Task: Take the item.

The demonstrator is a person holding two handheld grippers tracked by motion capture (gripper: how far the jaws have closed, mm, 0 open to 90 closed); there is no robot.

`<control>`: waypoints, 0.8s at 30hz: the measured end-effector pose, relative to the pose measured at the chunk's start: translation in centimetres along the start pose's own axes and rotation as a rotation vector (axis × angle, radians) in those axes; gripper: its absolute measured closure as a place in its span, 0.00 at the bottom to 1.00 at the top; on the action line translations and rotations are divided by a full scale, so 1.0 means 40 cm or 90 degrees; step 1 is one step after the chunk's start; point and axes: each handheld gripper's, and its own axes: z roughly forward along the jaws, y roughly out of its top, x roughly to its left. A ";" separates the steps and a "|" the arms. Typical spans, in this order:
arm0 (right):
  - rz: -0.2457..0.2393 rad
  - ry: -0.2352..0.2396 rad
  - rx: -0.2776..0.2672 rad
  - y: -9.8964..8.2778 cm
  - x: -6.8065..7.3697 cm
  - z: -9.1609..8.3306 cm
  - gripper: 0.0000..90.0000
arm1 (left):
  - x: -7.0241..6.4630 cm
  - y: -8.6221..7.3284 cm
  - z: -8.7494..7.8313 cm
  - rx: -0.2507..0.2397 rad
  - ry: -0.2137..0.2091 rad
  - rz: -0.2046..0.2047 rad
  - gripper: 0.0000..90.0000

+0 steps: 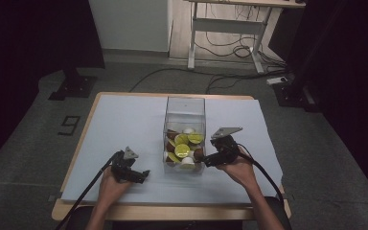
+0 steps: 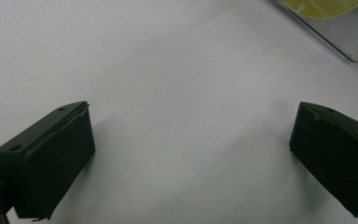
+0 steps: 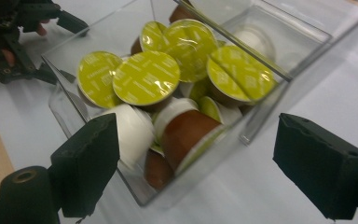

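Note:
A clear plastic box (image 1: 184, 115) stands mid-table, holding several coffee capsules (image 1: 182, 150) with green lids and brown or white bodies. My right gripper (image 1: 208, 160) hovers at the box's near right side. In the right gripper view its jaws (image 3: 198, 140) stand open and point at the box's corner (image 3: 242, 135), with the capsules (image 3: 147, 77) just beyond and nothing pinched. My left gripper (image 1: 141, 176) rests to the left of the box, open over the bare white sheet (image 2: 177, 84). A box corner (image 2: 349, 46) and a green lid (image 2: 321, 7) show at the upper right of the left gripper view.
A white sheet (image 1: 124, 124) covers the wooden table (image 1: 76, 211). The left gripper (image 3: 23, 28) lies beyond the box in the right gripper view. A desk frame (image 1: 225, 28) with loose cables (image 1: 230, 48) stands on the floor behind the table.

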 end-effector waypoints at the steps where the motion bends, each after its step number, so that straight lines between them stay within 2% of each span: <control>1: 0.000 0.000 0.000 0.000 0.000 0.000 0.16 | 0.000 0.000 0.000 0.000 0.000 0.000 0.00; 7: 0.002 0.022 0.001 0.021 0.013 0.025 0.19 | 0.000 0.000 0.000 0.000 0.000 0.000 0.00; 12: -0.014 0.036 0.002 0.036 0.025 0.044 0.23 | 0.000 0.000 0.000 0.000 0.000 0.000 0.00; 24: -0.024 0.050 0.015 0.057 0.038 0.094 0.31 | 0.000 0.000 0.000 0.000 0.001 0.000 0.00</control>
